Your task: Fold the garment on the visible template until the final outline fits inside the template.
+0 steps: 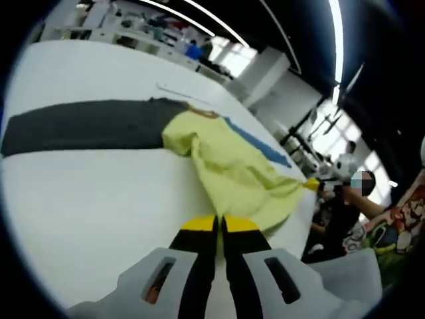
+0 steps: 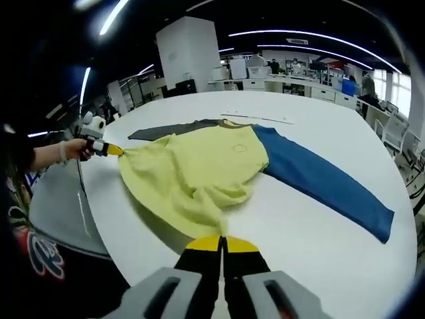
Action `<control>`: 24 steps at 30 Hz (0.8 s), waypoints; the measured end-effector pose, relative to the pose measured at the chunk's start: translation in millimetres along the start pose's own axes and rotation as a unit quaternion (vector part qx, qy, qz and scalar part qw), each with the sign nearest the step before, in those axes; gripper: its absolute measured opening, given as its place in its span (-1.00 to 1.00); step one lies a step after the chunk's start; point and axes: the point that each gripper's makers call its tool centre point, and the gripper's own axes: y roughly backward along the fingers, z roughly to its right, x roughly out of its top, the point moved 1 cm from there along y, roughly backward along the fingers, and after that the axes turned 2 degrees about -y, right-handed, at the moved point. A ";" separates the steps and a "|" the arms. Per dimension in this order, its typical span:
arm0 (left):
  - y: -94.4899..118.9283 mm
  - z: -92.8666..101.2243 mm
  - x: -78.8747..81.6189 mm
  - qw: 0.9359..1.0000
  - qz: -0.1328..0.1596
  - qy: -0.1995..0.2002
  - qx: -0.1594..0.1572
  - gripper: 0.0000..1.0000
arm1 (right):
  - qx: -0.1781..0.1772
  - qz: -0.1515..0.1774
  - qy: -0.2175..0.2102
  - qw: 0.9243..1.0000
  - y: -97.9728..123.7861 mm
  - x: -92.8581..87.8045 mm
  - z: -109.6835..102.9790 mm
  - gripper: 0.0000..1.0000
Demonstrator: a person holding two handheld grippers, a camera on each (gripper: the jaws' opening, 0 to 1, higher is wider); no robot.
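Note:
A garment with a yellow body (image 2: 199,169), a blue sleeve (image 2: 319,179) and a dark grey sleeve (image 2: 169,129) lies spread on the white table (image 2: 319,246). In the left gripper view the grey sleeve (image 1: 86,123) stretches left and the yellow body (image 1: 232,166) bunches toward my jaws. My right gripper (image 2: 222,242) is shut on the yellow hem at the near edge. My left gripper (image 2: 106,148), held by a hand, is shut on the hem's other corner, pulling it taut. The left gripper (image 1: 220,224) shows its jaws together at the cloth's edge, with the right gripper (image 1: 313,184) beyond.
A thin line (image 2: 259,118) is marked on the table behind the garment. The table edge (image 2: 99,232) curves close to the person's patterned shirt (image 2: 33,256). Desks and shelves (image 2: 299,80) stand far behind. Bare table lies right of the blue sleeve.

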 end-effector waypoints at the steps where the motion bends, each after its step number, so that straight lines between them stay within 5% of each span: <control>1: 1.9 0.5 -5.6 1.000 -0.003 0.008 0.002 -1.00 | 0.002 -0.002 0.000 1.000 0.5 -1.6 -1.1 -1.00; 15: 21.7 8.8 -55.9 0.995 -0.044 0.084 0.023 -1.00 | 0.022 -0.053 -0.043 0.997 5.2 -52.5 -26.2 -1.00; 24: 22.6 9.7 -70.7 0.991 -0.072 0.105 0.030 -1.00 | 0.028 -0.067 -0.056 0.996 3.5 -59.8 -27.2 -1.00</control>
